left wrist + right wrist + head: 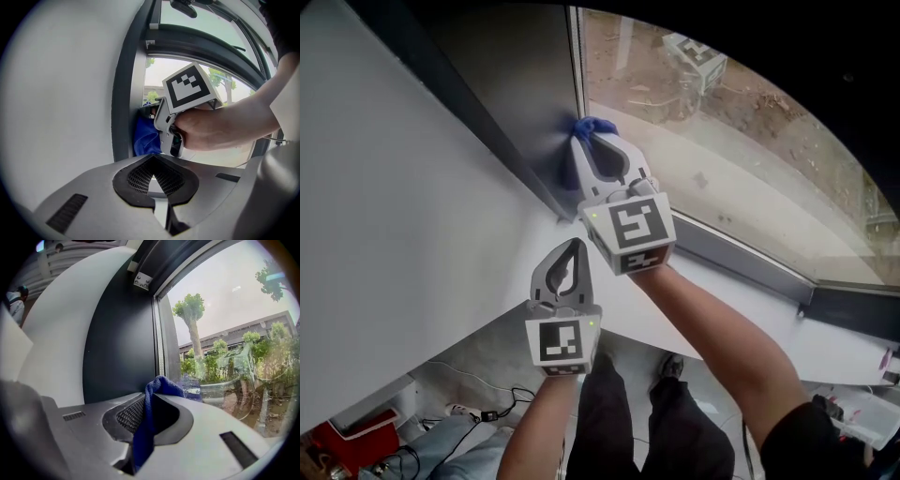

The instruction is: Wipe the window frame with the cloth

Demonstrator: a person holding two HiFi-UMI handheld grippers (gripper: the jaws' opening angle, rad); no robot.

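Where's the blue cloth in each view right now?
Head view: cloth upper centre, at the right claw tip.
Left gripper view: centre, against the frame.
Right gripper view: lower centre, pinched in the claw.
Shared landmark: the dark frame upright.

Blocked at upper centre of the head view by the dark window frame (520,84) and glass (722,131), with the right gripper (598,155) and its cloth (589,126) filling that corner. Open along the white wall (384,187) at left and over the sill (769,300) at centre right.
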